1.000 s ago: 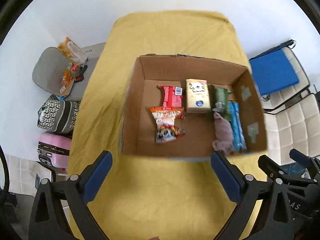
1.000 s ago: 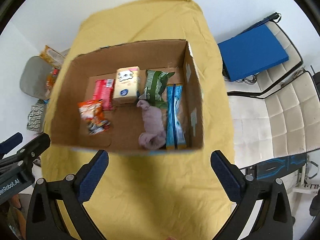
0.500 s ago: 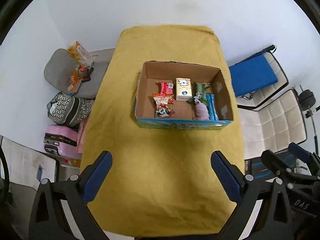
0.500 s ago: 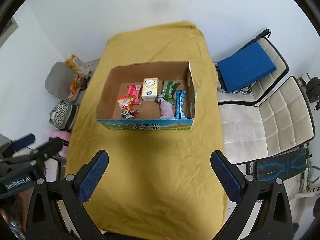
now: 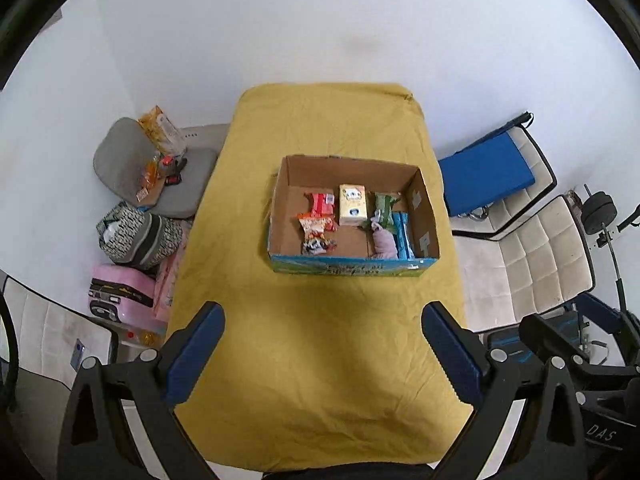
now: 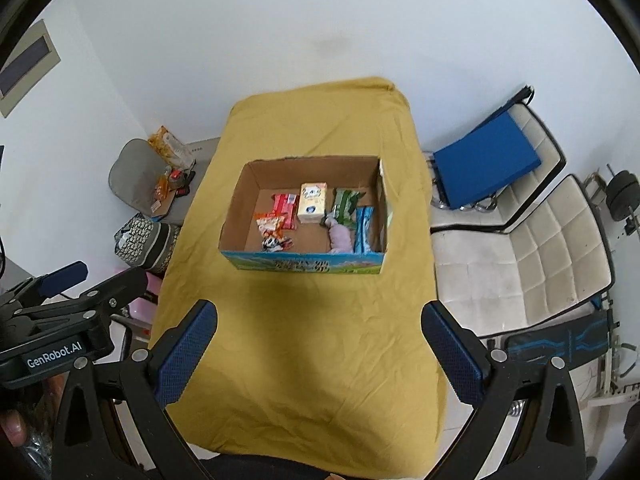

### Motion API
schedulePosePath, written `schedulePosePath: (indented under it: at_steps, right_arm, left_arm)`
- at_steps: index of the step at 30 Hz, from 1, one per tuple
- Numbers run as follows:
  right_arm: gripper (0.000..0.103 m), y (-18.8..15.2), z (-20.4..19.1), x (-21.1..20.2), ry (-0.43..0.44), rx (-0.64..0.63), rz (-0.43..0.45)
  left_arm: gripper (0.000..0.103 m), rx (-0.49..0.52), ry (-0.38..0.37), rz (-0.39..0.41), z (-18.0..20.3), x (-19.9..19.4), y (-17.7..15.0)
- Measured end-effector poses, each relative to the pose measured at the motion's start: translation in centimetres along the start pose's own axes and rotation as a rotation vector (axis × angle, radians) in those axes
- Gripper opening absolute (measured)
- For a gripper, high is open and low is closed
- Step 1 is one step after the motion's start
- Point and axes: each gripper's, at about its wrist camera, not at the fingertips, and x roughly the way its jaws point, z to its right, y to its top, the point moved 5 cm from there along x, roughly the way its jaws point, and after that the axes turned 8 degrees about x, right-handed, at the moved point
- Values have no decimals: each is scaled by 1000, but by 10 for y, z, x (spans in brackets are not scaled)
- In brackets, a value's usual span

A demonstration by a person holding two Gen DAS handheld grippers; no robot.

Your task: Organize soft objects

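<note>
An open cardboard box (image 5: 424, 208) (image 6: 234, 216) stands on the yellow-covered table (image 5: 320, 340) (image 6: 304, 328). Inside lie a red packet (image 5: 320, 205) (image 6: 285, 206), an orange snack bag (image 5: 315, 232) (image 6: 272, 232), a yellow tissue pack (image 5: 353, 204) (image 6: 313, 203), a green packet (image 5: 383, 208) (image 6: 344, 206), a pink-grey soft cloth (image 5: 383, 242) (image 6: 341, 238) and a blue packet (image 5: 402, 236) (image 6: 363, 230). My left gripper (image 5: 322, 354) and right gripper (image 6: 320, 354) are both open and empty, high above the table's near part, well back from the box.
White chairs (image 5: 532, 256) (image 6: 520, 248) with a blue cushion (image 5: 486, 176) (image 6: 486, 162) stand right of the table. A grey seat with snack bags (image 5: 156, 168) (image 6: 160, 168), a patterned bag (image 5: 138, 236) and a pink case (image 5: 120, 288) lie left of it.
Both grippers have pulled up and back from close above the box. The whole table and room now show. Both stay open; the box contents have not moved.
</note>
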Motion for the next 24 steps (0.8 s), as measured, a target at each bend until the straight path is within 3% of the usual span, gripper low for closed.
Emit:
schedulePosePath:
  at_steps: [9,24]
  right_arm:
    - [103,19,6,-9,-31,25,59]
    - [103,26,14,-8,-70,51,80]
  left_arm:
    - [101,7,29,51,-2,-10,9]
    - [101,11,32,53,-1,-9,10]
